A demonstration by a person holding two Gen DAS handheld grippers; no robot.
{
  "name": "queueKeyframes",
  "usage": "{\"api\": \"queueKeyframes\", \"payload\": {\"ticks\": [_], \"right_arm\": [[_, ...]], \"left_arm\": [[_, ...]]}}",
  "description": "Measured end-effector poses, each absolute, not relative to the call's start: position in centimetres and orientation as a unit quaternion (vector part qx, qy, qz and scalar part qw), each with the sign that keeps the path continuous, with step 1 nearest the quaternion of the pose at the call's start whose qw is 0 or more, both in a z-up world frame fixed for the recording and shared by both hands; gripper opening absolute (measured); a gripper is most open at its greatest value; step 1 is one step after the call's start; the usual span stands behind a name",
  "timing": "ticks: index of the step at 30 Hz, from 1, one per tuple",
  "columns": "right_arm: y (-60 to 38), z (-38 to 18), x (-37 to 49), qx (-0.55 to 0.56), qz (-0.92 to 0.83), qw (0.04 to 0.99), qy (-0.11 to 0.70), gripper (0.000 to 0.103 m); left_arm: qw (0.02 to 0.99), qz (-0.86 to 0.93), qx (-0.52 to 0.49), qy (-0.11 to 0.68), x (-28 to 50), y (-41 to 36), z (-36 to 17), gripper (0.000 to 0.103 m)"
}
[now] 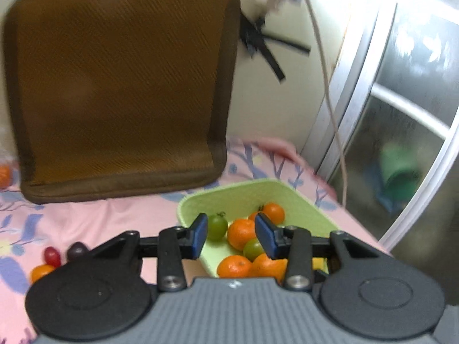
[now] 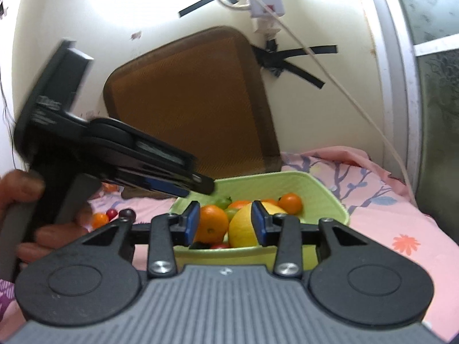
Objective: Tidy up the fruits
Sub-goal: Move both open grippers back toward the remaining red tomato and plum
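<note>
The green basket [image 1: 301, 197] is resting on the pink floral bedsheet [image 1: 100, 218], near the right edge of the bed, in front of the wall. In the left wrist view, five orange fruits [image 1: 242, 233] and two green tomatoes [image 1: 217, 226] are being counted inside the basket. In the right wrist view one yellow fruit [image 2: 243, 229] is also being shown in the near part of the basket, beside a large orange one; something red lies under them, too hidden to be identified.

Three loose fruits are lying on the sheet to the left of the basket: one red tomato [image 1: 52, 256], one dark purple tomato [image 1: 77, 250] and one small orange fruit [image 1: 41, 271], all close together. A fourth orange fruit [image 1: 4, 175] is being cut off by the far left edge.

The left gripper [image 1: 231, 236] is being held over the near left part of the basket, its jaws spread apart with nothing pinched between the pads. It is gripped at the handle by a hand [image 2: 25, 215]. The right gripper [image 2: 225, 222] is being held at the near rim, jaws likewise parted and gripping nothing; the fruit seen between them lies beyond, in the basket.

One brown cushion [image 1: 120, 86] is leaning upright against the wall behind the sheet.
</note>
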State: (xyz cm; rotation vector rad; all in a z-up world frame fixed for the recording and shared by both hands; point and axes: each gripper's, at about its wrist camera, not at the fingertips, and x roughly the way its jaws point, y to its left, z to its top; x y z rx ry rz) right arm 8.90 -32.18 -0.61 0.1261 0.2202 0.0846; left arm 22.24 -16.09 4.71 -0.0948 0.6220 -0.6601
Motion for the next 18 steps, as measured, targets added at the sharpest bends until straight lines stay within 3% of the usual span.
{"api": "queueKeyframes", "payload": {"ticks": [10, 18], "right_arm": [[-32.8, -0.5, 7.9, 0.067, 0.012, 0.995, 0.071, 0.042], [-31.3, -0.5, 6.1, 0.101, 0.044, 0.988, 0.108, 0.041]], "left_arm": [[0.929, -0.232, -0.053, 0.284, 15.2, -4.4, 3.5, 0.044], [0.934, -0.190, -0.017, 0.302, 11.3, -0.2, 0.1, 0.044]]}}
